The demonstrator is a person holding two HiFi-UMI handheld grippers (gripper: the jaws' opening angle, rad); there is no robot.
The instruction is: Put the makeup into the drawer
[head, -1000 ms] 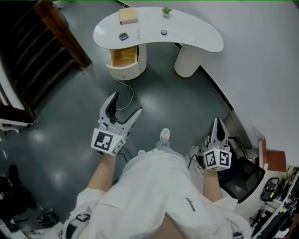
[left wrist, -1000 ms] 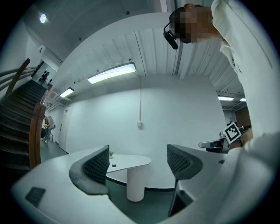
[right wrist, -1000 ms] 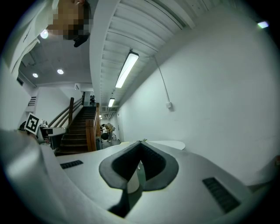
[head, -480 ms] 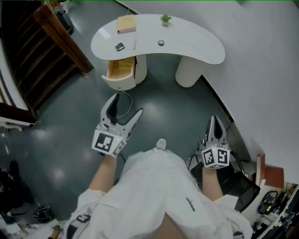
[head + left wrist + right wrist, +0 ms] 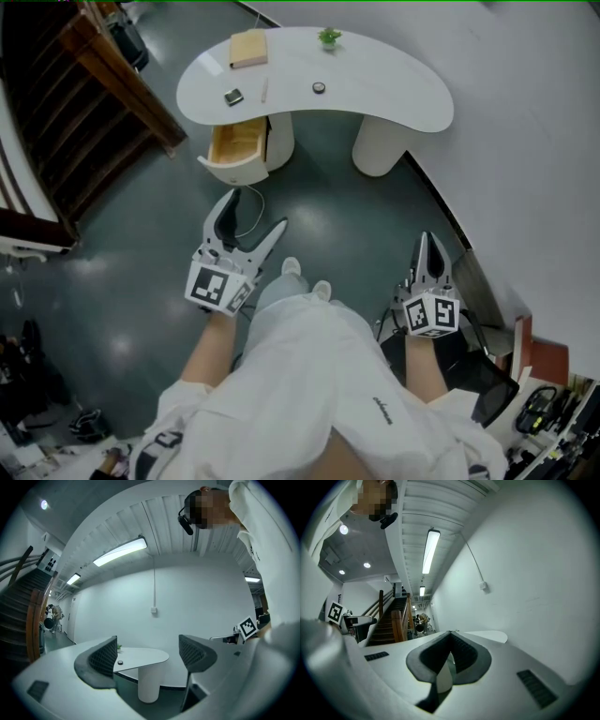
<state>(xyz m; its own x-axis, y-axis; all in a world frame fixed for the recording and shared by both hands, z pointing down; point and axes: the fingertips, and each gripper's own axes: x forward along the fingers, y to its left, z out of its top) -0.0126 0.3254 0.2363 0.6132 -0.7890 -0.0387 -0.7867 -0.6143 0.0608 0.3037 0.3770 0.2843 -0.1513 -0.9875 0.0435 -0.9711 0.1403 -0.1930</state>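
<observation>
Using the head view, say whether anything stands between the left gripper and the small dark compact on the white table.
Nothing visible does. Only floor lies between the left gripper, jaws apart and empty, and the table. The compact sits uncovered near the edge above the open drawer.

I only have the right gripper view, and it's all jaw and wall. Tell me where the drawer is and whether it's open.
Observer: The drawer stands open under the left end of the white table, ahead across the floor in the head view.
Operator: Now list what lies on top.
Observer: A small dark case, a thin stick and a small round item lie on the tabletop. They are too small to identify further.
Operator: Report the left gripper.
Observer: The left gripper has its jaws apart with nothing between them.
</observation>
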